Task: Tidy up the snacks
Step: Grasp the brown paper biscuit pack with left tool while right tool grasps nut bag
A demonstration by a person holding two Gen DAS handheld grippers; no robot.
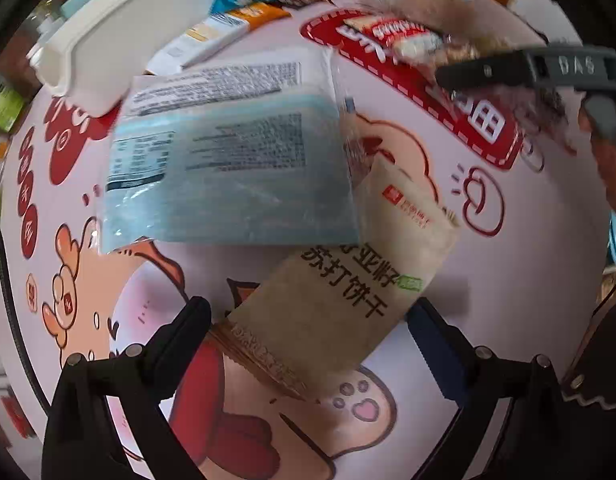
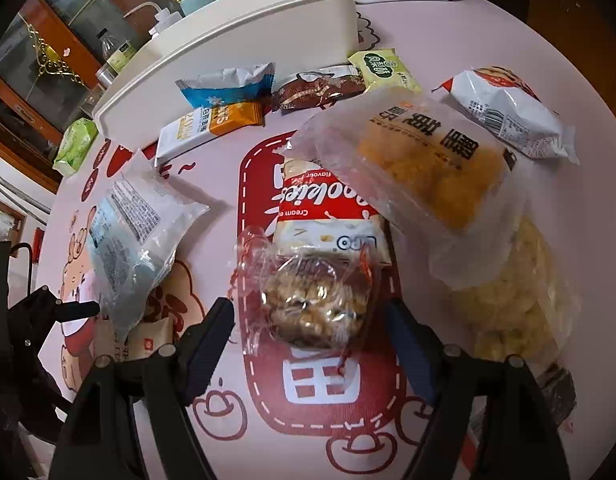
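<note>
Left wrist view: left gripper (image 1: 310, 320) spread wide around tan soda cracker pack (image 1: 340, 300), not pinching. Right gripper (image 2: 312, 320) also apart, flanking clear-wrapped nut snack (image 2: 312, 304) on pink table (image 2: 211, 184).

The round pink surface (image 2: 448, 40), printed with red cartoon figures, carries a white bin (image 2: 235, 40) at the far left. Near it lie a blue-and-white packet (image 2: 227, 88), an orange-and-white bar (image 2: 211, 124), a brown wrapper (image 2: 320, 90) and a green packet (image 2: 384, 68). A pale blue bag (image 1: 227, 160) overlaps a tan cracker pack (image 1: 340, 292).
</note>
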